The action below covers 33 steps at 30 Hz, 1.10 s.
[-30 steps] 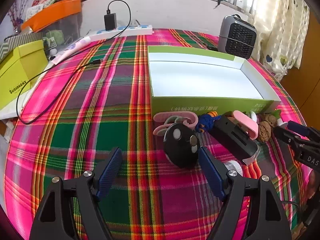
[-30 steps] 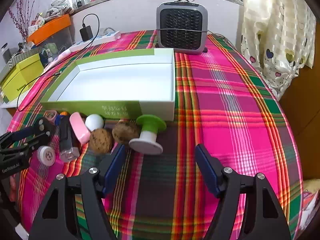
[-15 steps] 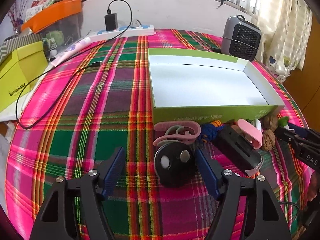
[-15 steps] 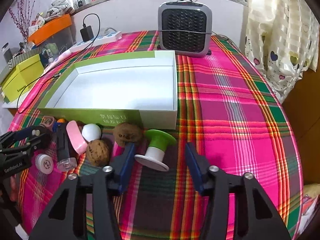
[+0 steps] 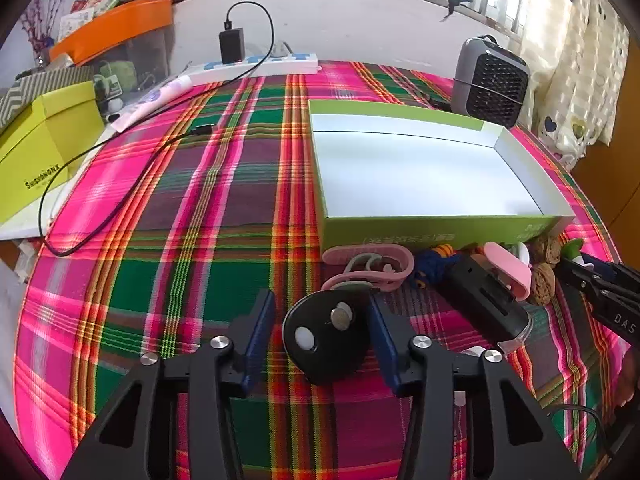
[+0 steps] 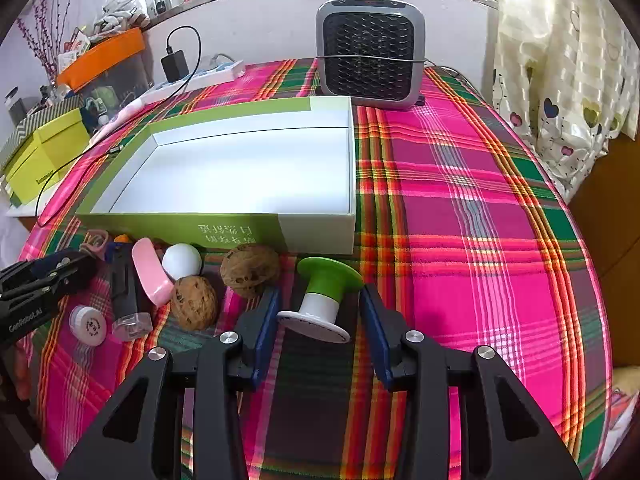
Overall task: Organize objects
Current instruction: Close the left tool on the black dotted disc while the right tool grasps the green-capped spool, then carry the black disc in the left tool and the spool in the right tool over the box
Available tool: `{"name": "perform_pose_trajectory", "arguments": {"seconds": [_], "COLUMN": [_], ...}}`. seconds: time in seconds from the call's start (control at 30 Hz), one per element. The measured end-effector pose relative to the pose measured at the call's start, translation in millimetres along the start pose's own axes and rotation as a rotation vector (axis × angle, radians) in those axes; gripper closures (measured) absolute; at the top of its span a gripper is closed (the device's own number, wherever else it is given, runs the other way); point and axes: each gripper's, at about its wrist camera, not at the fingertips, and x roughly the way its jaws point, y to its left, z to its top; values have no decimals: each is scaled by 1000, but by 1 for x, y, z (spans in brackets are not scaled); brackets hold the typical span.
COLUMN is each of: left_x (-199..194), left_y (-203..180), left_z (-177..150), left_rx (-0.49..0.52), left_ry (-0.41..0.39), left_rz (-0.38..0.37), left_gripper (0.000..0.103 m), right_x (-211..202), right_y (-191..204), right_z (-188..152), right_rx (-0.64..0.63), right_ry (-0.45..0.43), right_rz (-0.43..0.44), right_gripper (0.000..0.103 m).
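An empty green-and-white box (image 5: 420, 168) (image 6: 240, 168) lies on the plaid cloth. Small items lie along its near wall. My left gripper (image 5: 320, 332) is open around a black round disc (image 5: 326, 338); the right pad touches it, the left pad stands apart. My right gripper (image 6: 320, 326) is open around a green-and-white spool (image 6: 324, 300) lying tilted; both pads stand just beside it. Two walnuts (image 6: 250, 264) (image 6: 194, 302), a white ball (image 6: 182, 260), a pink case (image 6: 150, 276), a black device (image 6: 124, 284) and a white cap (image 6: 88, 324) lie to its left.
A grey heater (image 6: 370, 52) stands behind the box. A power strip with charger (image 5: 256, 62) and black cable (image 5: 120, 184) lie far left. A yellow-green box (image 5: 36, 152) sits at the left edge. Pink clips (image 5: 368, 268) and a blue knot (image 5: 434, 264) lie by the box.
Both grippers moved forward and narrowed. The left now brackets the black disc; the right now brackets the green-and-white spool.
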Motion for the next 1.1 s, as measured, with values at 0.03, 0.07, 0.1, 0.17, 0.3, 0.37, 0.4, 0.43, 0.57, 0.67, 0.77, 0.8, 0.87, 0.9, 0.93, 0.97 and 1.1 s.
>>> {"name": "perform_pose_trajectory", "arguments": {"seconds": [0.03,0.07,0.1,0.17,0.3,0.37,0.4,0.43,0.57,0.67,0.77,0.8,0.87,0.9,0.93,0.97,1.1], "left_x": [0,0,-1,-1,-2,-3,-4,-4,-7,-9,-12,-14,-17,-18,-18,-20,-22], "left_y": [0,0,1,2,2,3,3,4,9,12,13,14,15,16,17,18,20], "left_z": [0,0,0,-1,-2,-2,-3,-3,-5,-8,-12,-14,-18,-20,-21,-24,-26], "left_rx": [-1,-2,-2,-4,2,0,-3,-8,-31,-33,-31,-27,-20,-19,-17,-12,-17], "left_ry": [0,0,-1,-2,-4,-5,-5,-6,-4,0,0,-4,-11,-12,-11,-15,-14], "left_rz": [2,7,8,5,7,2,-2,-10,-38,-56,-83,-82,-85,-92,-96,-97,-102], "left_gripper": [62,63,66,68,80,81,81,81,79,67,66,65,62,61,60,60,60], "right_x": [-1,0,-1,-2,-4,-5,-5,-5,-6,-8,-9,-9,-10,-10,-10,-10,-11], "right_y": [1,1,1,2,4,4,5,4,5,5,6,6,6,7,7,8,10], "right_z": [-1,0,-1,-1,-4,-4,-4,-4,-7,-8,-9,-10,-11,-11,-11,-11,-12], "right_rx": [-1,-2,-2,-2,-4,-5,-5,-4,-5,-3,-5,-5,-5,-5,-5,-5,-9], "right_ry": [0,0,0,0,-3,-3,-3,-3,-6,-8,-9,-11,-13,-13,-13,-13,-15], "right_rz": [0,1,2,3,6,7,6,5,4,4,6,5,5,5,4,4,7], "right_gripper": [61,61,61,62,62,62,62,62,62,62,62,62,62,62,62,62,62]}}
